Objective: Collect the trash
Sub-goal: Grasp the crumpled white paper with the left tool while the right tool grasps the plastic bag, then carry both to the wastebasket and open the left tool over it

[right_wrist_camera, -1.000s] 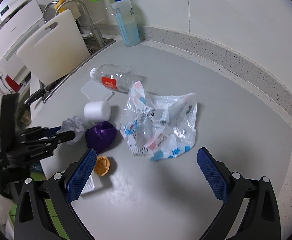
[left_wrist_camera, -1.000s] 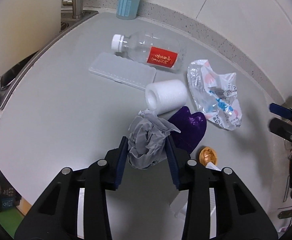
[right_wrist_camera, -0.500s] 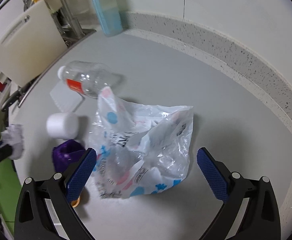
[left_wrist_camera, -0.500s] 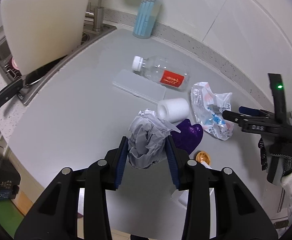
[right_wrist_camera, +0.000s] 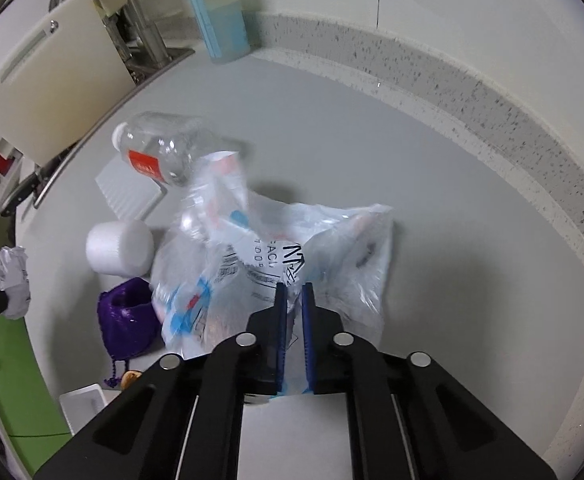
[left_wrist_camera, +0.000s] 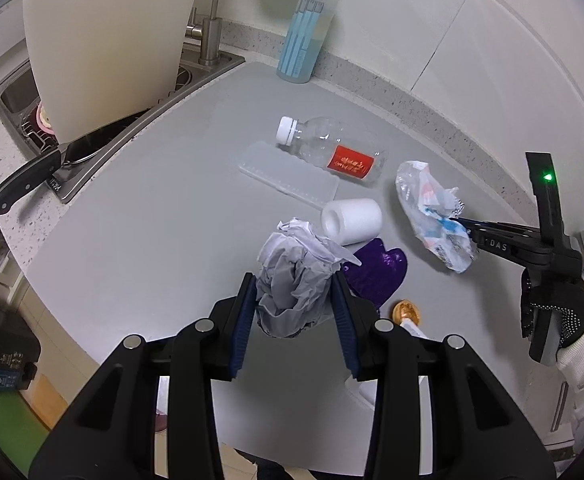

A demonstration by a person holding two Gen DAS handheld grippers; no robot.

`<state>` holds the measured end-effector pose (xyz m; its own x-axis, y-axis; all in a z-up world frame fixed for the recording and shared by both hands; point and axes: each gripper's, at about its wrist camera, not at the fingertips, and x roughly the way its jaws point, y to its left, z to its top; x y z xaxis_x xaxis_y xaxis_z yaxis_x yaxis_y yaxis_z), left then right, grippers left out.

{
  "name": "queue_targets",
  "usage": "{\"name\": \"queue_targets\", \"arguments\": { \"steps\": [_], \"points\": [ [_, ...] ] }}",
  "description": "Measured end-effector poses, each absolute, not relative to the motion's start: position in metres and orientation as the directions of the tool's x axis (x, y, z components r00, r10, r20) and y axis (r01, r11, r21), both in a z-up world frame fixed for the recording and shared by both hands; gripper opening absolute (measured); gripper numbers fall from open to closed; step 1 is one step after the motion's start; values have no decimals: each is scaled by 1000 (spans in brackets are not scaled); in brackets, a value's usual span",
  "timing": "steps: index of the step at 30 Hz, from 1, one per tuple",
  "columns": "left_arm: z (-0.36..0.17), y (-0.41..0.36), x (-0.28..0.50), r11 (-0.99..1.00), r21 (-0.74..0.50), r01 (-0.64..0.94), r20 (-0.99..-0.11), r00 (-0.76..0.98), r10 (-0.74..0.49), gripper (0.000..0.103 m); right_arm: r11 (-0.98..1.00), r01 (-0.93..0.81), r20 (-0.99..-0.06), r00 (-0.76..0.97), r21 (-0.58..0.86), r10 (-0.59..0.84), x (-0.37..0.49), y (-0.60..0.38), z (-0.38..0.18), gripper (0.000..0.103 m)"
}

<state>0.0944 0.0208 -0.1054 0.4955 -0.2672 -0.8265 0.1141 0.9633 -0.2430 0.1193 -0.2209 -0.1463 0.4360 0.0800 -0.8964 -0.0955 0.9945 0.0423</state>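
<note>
While the left gripper [left_wrist_camera: 293, 312] keeps its blue pads clamped on a crumpled grey-white paper wad [left_wrist_camera: 293, 280] at lower centre, the right gripper [right_wrist_camera: 293, 332] has its jaws pinched together on a thin fold of the crinkled clear printed plastic bag [right_wrist_camera: 276, 256] lying mid-frame on the grey countertop [right_wrist_camera: 431, 184]. Both pieces look freshly grabbed, so I'd say the picking-up step is in hand. Next comes lifting each clear and carrying it to a bin, which I cannot see. A clear plastic bottle with a red label [left_wrist_camera: 331, 152], a white foam roll [left_wrist_camera: 351, 220] and a purple foil wrapper [left_wrist_camera: 377, 272] lie uncollected.
</note>
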Motion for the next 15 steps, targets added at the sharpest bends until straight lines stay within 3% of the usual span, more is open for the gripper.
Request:
{"name": "queue_targets", "arguments": {
  "steps": [15],
  "points": [
    [-80, 47, 50, 970, -233, 64, -787, 574, -226, 38, 964, -263, -799, 570, 44, 192, 79, -159, -64, 2]
  ]
}}
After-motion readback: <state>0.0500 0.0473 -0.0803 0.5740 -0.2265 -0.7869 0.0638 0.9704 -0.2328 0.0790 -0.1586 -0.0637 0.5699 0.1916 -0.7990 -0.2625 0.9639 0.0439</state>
